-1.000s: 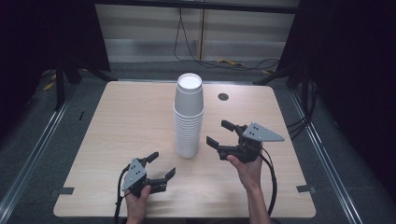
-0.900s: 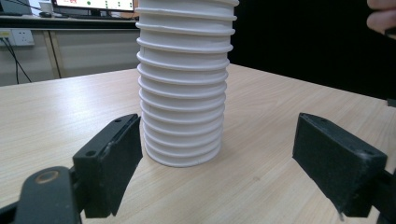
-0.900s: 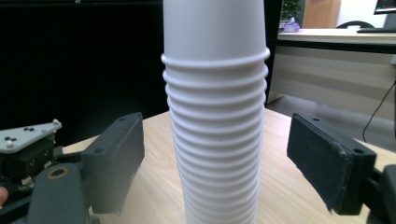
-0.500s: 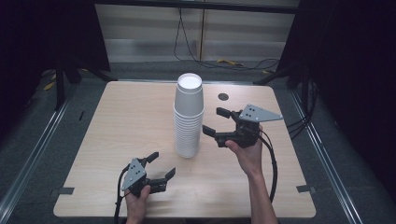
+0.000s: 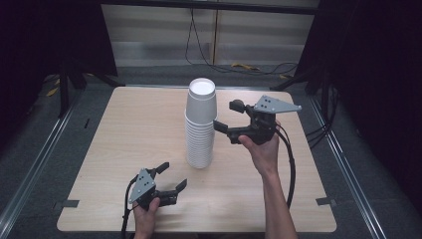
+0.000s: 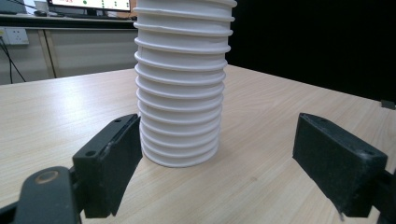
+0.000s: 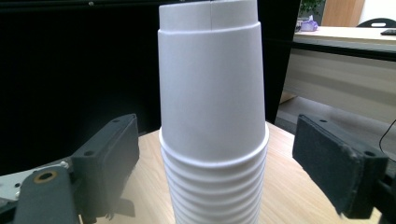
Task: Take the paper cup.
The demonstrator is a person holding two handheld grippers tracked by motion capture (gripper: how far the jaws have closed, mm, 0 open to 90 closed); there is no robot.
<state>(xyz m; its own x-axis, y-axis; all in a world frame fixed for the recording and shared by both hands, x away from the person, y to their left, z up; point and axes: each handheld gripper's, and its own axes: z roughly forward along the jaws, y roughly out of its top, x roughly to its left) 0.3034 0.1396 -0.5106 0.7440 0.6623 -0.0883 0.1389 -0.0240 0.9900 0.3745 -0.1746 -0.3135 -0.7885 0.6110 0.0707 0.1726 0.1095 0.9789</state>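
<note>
Standing upside down near the middle of the bench [image 5: 124, 129], the stack of white paper cups [image 5: 200, 124] rises tall, rims ringing its lower half. The right tongs [image 5: 225, 117] are raised beside the top cup [image 7: 212, 79] — jaws spread wide, one near each side of it, neither touching as far as the right gripper view shows. The left tongs [image 5: 171, 177] sit low near the bench's front edge, jaws apart too — aimed at the stack's base, well short of it.
</note>
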